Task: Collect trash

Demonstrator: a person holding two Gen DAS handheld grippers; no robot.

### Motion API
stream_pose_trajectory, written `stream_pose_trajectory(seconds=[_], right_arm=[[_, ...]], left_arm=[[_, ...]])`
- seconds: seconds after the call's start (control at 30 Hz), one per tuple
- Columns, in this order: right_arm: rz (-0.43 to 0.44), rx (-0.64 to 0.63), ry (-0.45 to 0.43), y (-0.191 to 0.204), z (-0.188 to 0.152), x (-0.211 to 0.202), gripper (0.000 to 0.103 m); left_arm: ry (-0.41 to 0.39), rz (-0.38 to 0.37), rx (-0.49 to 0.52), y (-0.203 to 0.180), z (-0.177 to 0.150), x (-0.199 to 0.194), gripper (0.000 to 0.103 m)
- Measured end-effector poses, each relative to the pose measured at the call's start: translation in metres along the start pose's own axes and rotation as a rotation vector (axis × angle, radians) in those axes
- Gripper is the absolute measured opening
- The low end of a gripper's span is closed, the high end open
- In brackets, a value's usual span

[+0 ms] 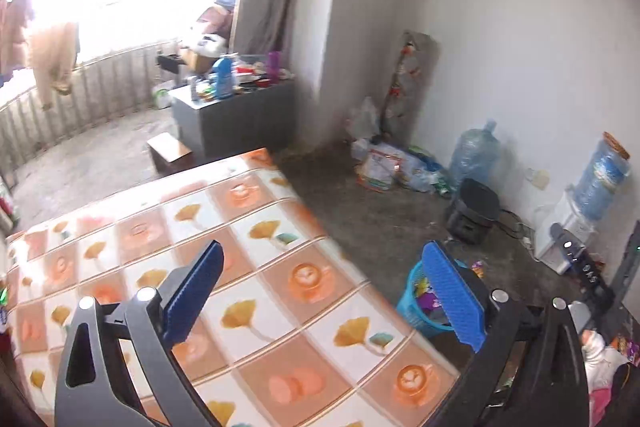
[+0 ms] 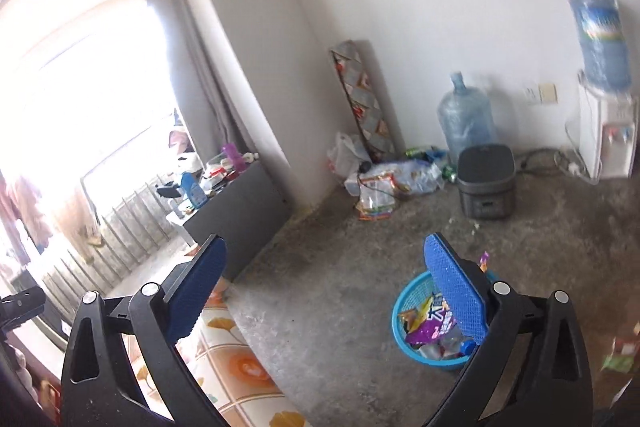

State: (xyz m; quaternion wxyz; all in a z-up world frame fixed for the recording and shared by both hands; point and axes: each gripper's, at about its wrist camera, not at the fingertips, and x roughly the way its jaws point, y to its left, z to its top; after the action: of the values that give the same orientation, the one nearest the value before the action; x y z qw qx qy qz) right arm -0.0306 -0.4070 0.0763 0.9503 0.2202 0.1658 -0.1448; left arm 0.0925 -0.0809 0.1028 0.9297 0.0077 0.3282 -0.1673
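Both grippers stand spread wide with nothing between their blue pads. The left gripper (image 1: pixel 324 291) hangs over a table (image 1: pixel 256 227) covered in an orange-and-white cloth with leaf and cup prints. The right gripper (image 2: pixel 326 291) points out over the bare concrete floor (image 2: pixel 340 287), past the table's corner.

The trash (image 2: pixel 430 319), a purple wrapper among crumpled packets and what looks like a clear bottle, lies in a blue basket (image 2: pixel 404 303) on the floor just off the table's edge; the right gripper's right pad covers part of it. A small purple scrap (image 2: pixel 484 261) shows at the basket's far rim; whether it is in or out is hard to tell.

Against the far wall are a heap of bags (image 2: pixel 384 179), a water jug (image 2: pixel 466 119), a dark bin (image 2: pixel 486 181) and a water dispenser (image 2: pixel 604 135).
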Motion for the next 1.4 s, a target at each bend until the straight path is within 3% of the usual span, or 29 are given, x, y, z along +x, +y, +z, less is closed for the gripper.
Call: stream_pose_trajectory(seconds=[0.13, 0.23, 0.4, 0.47, 0.57, 0.73, 0.9, 1.07, 1.4], right_arm=[[0.040, -0.123, -0.035, 0.053, -0.018, -0.025, 0.095], [0.107, -0.208, 0.002, 0.083, -0.040, -0.031, 0.095], [0.141, -0.459, 0.099, 0.127, -0.081, -0.033, 0.095], [0.096, -0.575, 0.120, 0.137, -0.093, -0.033, 0.095], [0.048, -0.651, 0.139, 0.145, -0.104, -0.042, 0.095], [-0.058, -0.642, 0.257, 0.135, -0.117, -0.042, 0.095], [-0.181, -0.621, 0.365, 0.116, -0.130, -0.040, 0.095], [-0.246, -0.613, 0.376, 0.108, -0.132, -0.043, 0.095], [-0.263, -0.588, 0.387, 0.104, -0.133, -0.040, 0.095]], left_arm=[[0.081, 0.135, -0.043, 0.023, -0.056, -0.012, 0.098], [0.116, 0.200, -0.076, 0.033, -0.098, -0.018, 0.098], [0.150, 0.156, -0.159, 0.047, -0.143, -0.026, 0.097], [0.142, 0.163, -0.167, 0.049, -0.146, -0.028, 0.097], [0.108, 0.185, -0.179, 0.054, -0.147, -0.036, 0.097], [0.100, 0.219, -0.190, 0.059, -0.145, -0.035, 0.097], [0.158, 0.223, -0.172, 0.055, -0.149, -0.025, 0.097], [0.178, 0.238, -0.172, 0.055, -0.150, -0.019, 0.097], [0.223, 0.253, -0.183, 0.059, -0.153, -0.011, 0.097]])
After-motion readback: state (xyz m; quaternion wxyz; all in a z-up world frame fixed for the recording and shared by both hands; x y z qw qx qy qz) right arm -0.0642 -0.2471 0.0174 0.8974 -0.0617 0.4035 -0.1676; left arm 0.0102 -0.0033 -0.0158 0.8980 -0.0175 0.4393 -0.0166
